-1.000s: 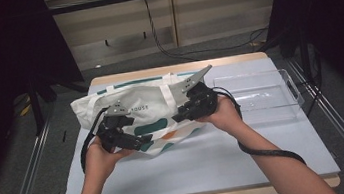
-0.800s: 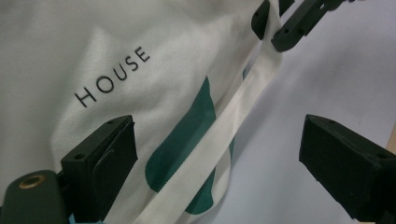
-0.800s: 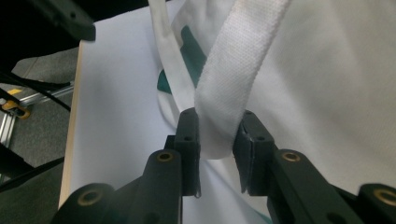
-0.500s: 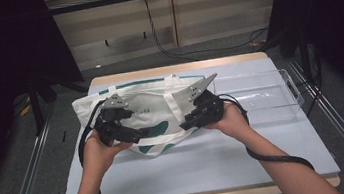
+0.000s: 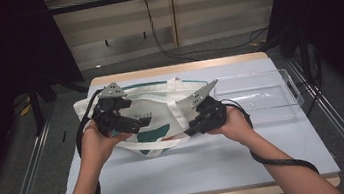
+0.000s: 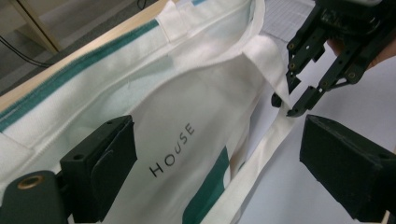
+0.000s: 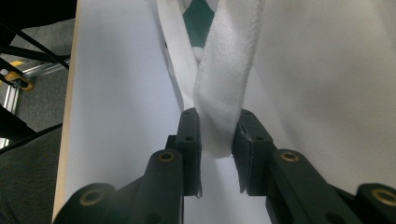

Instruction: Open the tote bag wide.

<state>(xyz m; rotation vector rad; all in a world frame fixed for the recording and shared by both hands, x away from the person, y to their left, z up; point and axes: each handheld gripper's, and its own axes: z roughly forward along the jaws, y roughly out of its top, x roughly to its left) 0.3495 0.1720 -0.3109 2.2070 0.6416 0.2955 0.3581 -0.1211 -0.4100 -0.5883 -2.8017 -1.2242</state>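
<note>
A white tote bag [image 5: 161, 103] with teal stripes and the word HOUSE lies on the table. My right gripper [image 7: 217, 140] is shut on the bag's white strap [image 7: 229, 70], pinching a fold of it near the bag's front edge [image 5: 190, 128]. My left gripper [image 6: 224, 172] hovers over the bag's printed side [image 6: 196, 93] with its jaws wide apart and nothing between them. In the high view it sits over the bag's left part [image 5: 136, 124]. The left gripper view also takes in the right gripper [image 6: 289, 105] at the strap.
A clear plastic tray [image 5: 256, 98] stands at the back right, just beyond the bag. The pale blue table [image 5: 194, 169] has bare surface in front of the bag, toward the person. Dark floor and metal rails lie beyond the table's edges.
The left gripper has risen and shifted toward the bag's far left. The right gripper has come down and nearer the person with the strap. The bag lies flatter and more spread out.
</note>
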